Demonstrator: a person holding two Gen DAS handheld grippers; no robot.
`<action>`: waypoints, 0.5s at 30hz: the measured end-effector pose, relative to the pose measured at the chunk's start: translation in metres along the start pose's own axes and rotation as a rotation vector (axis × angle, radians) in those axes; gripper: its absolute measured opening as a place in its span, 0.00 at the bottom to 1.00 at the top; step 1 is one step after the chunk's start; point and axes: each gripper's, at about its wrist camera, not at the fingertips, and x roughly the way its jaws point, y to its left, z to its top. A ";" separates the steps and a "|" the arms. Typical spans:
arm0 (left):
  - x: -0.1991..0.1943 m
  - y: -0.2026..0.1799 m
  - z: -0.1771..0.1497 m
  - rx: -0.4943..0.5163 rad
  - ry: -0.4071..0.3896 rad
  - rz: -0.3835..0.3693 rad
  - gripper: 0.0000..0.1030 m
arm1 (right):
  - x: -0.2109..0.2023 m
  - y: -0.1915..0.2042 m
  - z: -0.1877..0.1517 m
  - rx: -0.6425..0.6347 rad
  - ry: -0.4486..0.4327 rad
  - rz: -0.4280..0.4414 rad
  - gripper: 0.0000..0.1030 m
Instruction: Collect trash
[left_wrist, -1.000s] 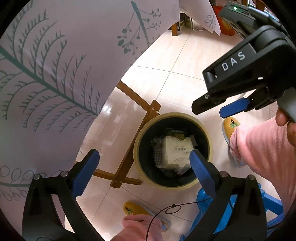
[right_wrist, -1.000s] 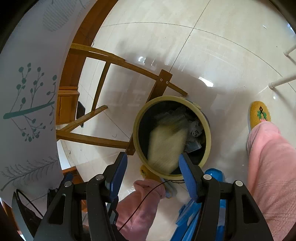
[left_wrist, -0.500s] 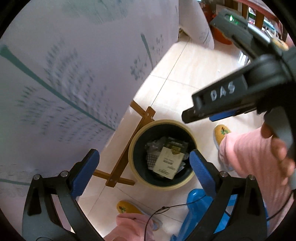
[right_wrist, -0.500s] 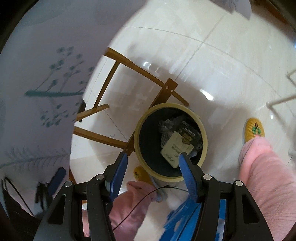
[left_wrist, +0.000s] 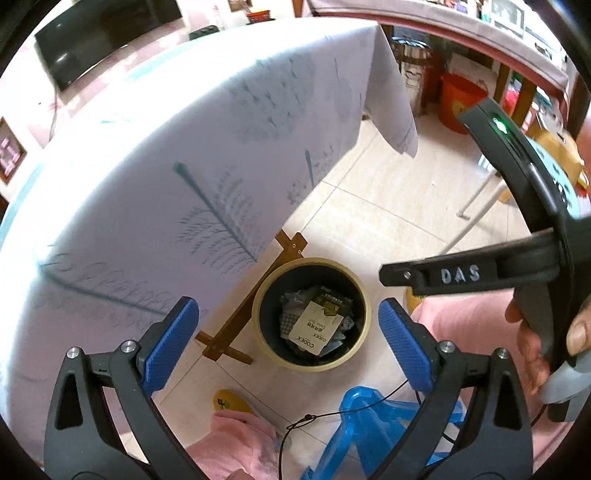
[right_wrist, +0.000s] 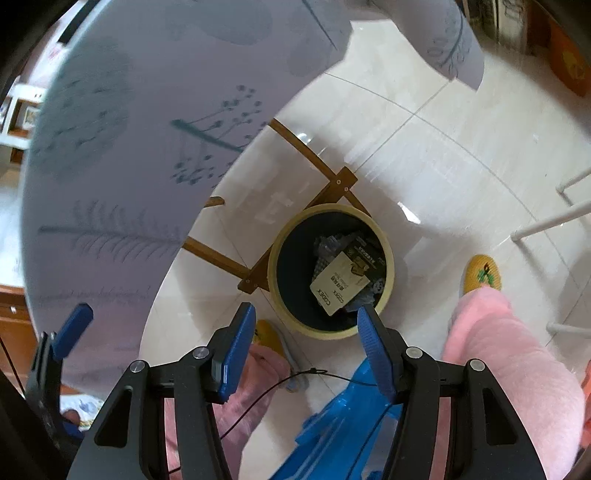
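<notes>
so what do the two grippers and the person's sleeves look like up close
The left gripper and right gripper share black frames, silver screws and ribbed blue pads. The right one's side reads DAS in white, with a green light. A thin black cable hangs below. Clothing is fuzzy pink.

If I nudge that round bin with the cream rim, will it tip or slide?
The round cream-rimmed bin probably slides: the tile floor looks glossy. Its trash looks like light paper and card. The wooden table leg touching it would likely block that side.

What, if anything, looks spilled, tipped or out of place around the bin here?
Nothing stands out. The bin stands upright on the tiled floor beside the wooden table legs, and the cream CODEX box and crumpled wrappers lie inside it. No litter shows on the floor around it. Both grippers, left and right, are open and empty.
</notes>
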 end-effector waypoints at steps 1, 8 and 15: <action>-0.007 0.002 0.001 -0.010 -0.005 0.008 0.94 | -0.007 0.004 -0.004 -0.015 -0.006 -0.003 0.57; -0.049 0.017 0.013 -0.074 -0.062 0.050 0.94 | -0.056 0.033 -0.016 -0.091 -0.068 -0.011 0.57; -0.100 0.040 0.035 -0.154 -0.109 0.098 0.94 | -0.114 0.073 -0.020 -0.183 -0.132 -0.002 0.57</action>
